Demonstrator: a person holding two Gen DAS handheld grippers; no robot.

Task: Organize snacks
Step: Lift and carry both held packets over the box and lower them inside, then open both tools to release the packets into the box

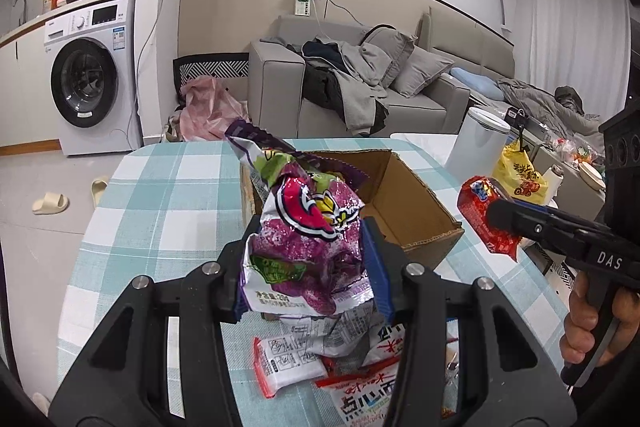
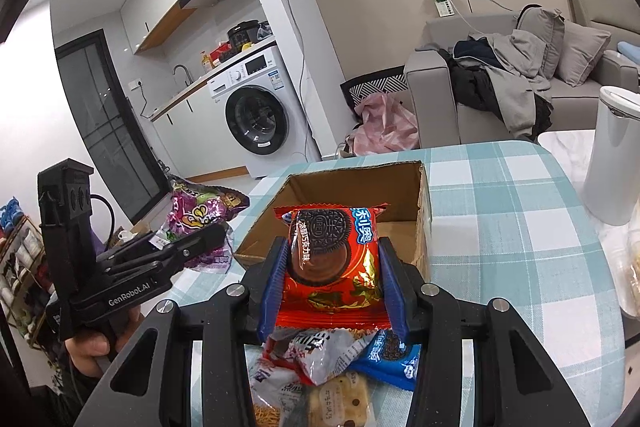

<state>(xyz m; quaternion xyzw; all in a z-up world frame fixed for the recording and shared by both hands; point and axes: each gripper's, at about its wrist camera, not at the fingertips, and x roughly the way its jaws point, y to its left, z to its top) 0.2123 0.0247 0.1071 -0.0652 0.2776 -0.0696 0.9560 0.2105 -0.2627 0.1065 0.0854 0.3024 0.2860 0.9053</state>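
My left gripper point(image 1: 308, 267) is shut on a crumpled purple snack bag point(image 1: 308, 227), held up in front of an open cardboard box point(image 1: 412, 203). My right gripper point(image 2: 334, 283) is shut on a red cookie packet point(image 2: 334, 255) with a dark sandwich cookie printed on it, just in front of the same box point(image 2: 420, 211). In the left wrist view the right gripper point(image 1: 504, 223) shows at the right with the red packet point(image 1: 480, 211). In the right wrist view the left gripper point(image 2: 208, 239) shows at the left with the purple bag point(image 2: 196, 211). The box looks empty.
Several loose snack packets point(image 1: 288, 363) point(image 2: 320, 367) lie on the checked tablecloth point(image 1: 160, 187) under both grippers. A white bin point(image 2: 612, 155) stands at the table's right, with a yellow bag point(image 1: 520, 175) beyond. A sofa point(image 1: 360, 83) and washing machine point(image 1: 92, 83) stand behind.
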